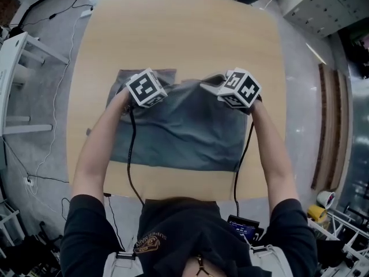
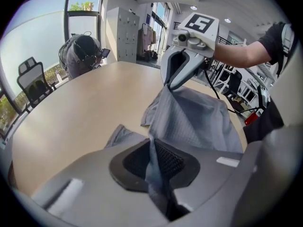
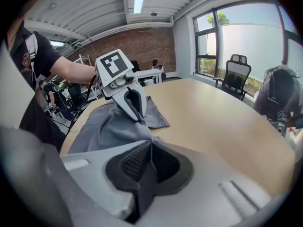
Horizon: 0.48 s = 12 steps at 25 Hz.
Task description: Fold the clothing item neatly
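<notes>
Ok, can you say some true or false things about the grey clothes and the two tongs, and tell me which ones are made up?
1. The left tongs pinch the grey fabric garment. True.
2. The right tongs are wide open and empty. False: they are shut on the garment too.
3. The garment's near part lies on a light wooden table. True.
4. The garment is bright red. False: it is grey.

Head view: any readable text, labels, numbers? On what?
Nothing readable.
shirt emblem: lettering too blurred to read.
small screen at the person's waist: too small to read.
left marker cube, right marker cube: square patterns only, no words.
grey garment: no print visible.
</notes>
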Tool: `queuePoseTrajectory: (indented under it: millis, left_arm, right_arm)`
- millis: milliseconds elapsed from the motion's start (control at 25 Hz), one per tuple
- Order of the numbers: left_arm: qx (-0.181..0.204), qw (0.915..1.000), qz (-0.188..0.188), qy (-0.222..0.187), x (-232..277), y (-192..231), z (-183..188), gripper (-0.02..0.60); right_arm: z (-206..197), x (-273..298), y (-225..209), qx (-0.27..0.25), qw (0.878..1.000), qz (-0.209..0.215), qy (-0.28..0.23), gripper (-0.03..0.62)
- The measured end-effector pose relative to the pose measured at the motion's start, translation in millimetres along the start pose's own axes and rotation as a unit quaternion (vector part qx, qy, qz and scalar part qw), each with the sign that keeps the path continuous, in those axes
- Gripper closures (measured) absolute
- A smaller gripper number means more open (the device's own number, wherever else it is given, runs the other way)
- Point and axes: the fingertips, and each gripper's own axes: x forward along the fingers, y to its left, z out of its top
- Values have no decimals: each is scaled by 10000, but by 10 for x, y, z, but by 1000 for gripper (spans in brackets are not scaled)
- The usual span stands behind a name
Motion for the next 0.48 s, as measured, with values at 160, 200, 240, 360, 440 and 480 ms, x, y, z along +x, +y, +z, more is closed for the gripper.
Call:
queuePoseTrajectory:
  millis: [160, 200, 240, 360, 440, 480]
  left_arm:
    - [-169, 9970, 654, -388, -227, 307, 106, 549]
    - [-238, 9952, 837, -438, -244, 391, 120, 545]
    - [-278, 9937, 996, -432, -233, 460, 121, 531]
    - [-284, 9900, 1372, -149, -82, 608, -13, 488]
    - [-383, 9885, 1464, -65, -28, 664, -122, 459]
    - [-475, 9873, 1511, -103, -50, 694, -156, 457]
  right_arm:
    - [-44, 62, -183, 179, 9992, -349, 106, 585]
    - [-79, 119, -252, 223, 9984, -485, 206, 585]
    - [-129, 196, -321, 270, 9972, -614, 340, 585]
    - [-301, 485, -452, 378, 9926, -824, 803, 583]
    - [-371, 613, -478, 431, 9909, -849, 950, 582]
    - [-374, 635, -490, 466, 9907, -870, 939, 580]
